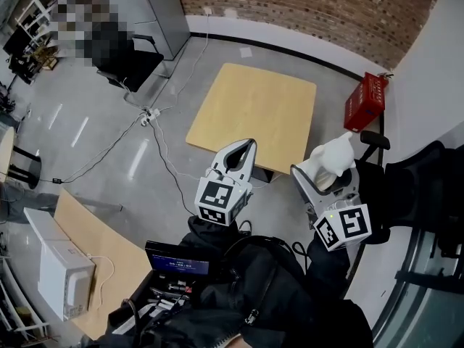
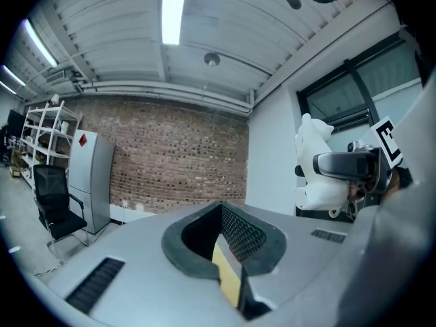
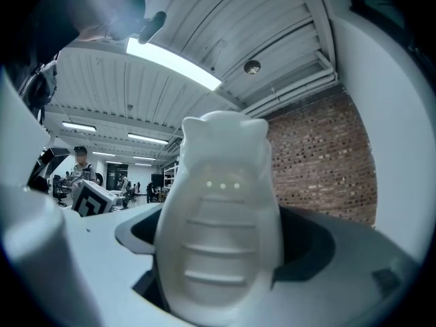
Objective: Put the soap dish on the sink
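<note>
A white soap dish (image 1: 334,156) with a ribbed inside is held in my right gripper (image 1: 326,174), which is shut on its lower part. In the right gripper view the soap dish (image 3: 221,216) stands upright between the jaws and fills the middle of the picture. My left gripper (image 1: 248,146) is raised beside it, to the left, shut with nothing in it. From the left gripper view the soap dish (image 2: 316,167) shows at the right, apart from my left gripper (image 2: 228,254). No sink is in view.
A square wooden table (image 1: 254,113) stands below both grippers. A red crate (image 1: 365,100) sits to its right and a black office chair (image 1: 129,62) at the far left. A power strip and cables (image 1: 150,116) lie on the grey floor. A white box (image 1: 64,277) rests on a desk at lower left.
</note>
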The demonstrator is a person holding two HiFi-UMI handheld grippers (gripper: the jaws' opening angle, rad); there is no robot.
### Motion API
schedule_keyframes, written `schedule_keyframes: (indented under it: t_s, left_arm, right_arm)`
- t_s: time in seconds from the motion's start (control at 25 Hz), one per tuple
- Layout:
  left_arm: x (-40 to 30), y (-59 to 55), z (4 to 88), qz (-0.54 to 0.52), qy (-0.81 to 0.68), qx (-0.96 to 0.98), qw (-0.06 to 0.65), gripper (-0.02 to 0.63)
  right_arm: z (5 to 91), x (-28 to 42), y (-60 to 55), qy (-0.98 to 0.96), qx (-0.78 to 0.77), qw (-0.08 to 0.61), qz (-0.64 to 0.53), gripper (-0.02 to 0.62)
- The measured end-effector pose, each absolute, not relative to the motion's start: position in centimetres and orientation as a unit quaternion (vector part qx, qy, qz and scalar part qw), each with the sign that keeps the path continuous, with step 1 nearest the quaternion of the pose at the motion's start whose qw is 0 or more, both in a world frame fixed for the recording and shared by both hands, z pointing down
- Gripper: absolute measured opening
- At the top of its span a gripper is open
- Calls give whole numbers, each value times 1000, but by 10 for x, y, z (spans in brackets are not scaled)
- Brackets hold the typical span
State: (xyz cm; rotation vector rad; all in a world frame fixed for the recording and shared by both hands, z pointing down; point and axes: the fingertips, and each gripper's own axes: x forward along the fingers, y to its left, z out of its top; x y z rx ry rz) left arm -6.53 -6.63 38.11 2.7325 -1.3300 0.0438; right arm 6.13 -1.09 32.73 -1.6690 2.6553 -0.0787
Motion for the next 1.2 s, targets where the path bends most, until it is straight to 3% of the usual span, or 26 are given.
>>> schedule_keyframes:
  t_s: [0.56, 1.2]
  left_arm:
    - [-79, -110, 404, 25, -417, 905, 76, 2]
    - [-57, -162, 408, 40, -446, 891, 73, 2]
  right_arm:
    - [345, 40, -53, 837, -546, -14, -43, 482]
    - [359, 70, -114, 852, -520, -10, -52, 482]
